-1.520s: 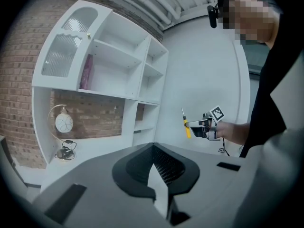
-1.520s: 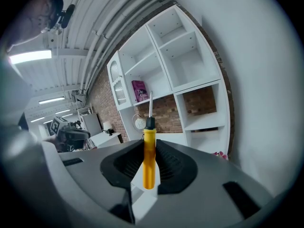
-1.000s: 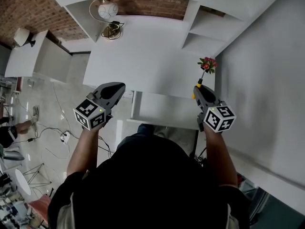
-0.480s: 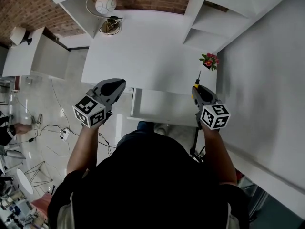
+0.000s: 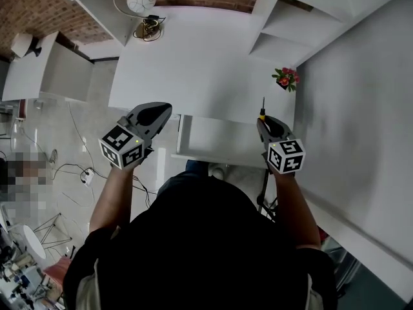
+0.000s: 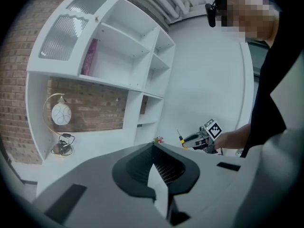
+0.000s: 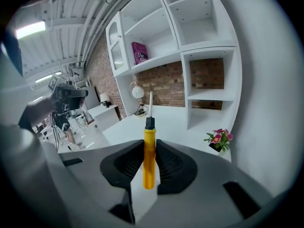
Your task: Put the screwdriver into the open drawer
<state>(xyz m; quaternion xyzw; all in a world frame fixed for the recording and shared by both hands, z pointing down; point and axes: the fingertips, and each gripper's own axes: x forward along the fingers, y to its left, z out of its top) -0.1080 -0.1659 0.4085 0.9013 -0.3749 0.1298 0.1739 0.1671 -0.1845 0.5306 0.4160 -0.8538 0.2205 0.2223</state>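
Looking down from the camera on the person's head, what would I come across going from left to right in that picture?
Left tool → open drawer → screwdriver → small pot of flowers.

Head view: I look steeply down from over the person onto the white tabletop (image 5: 193,63). Left hand-held gripper (image 5: 162,110) view: close along its jaws, facing forward-right across the tabletop. Right hand-held gripper (image 5: 264,123) view: facing forward toward the shelves (image 7: 190,27). All three share the lamp (image 5: 141,0) and flowers (image 5: 286,78).
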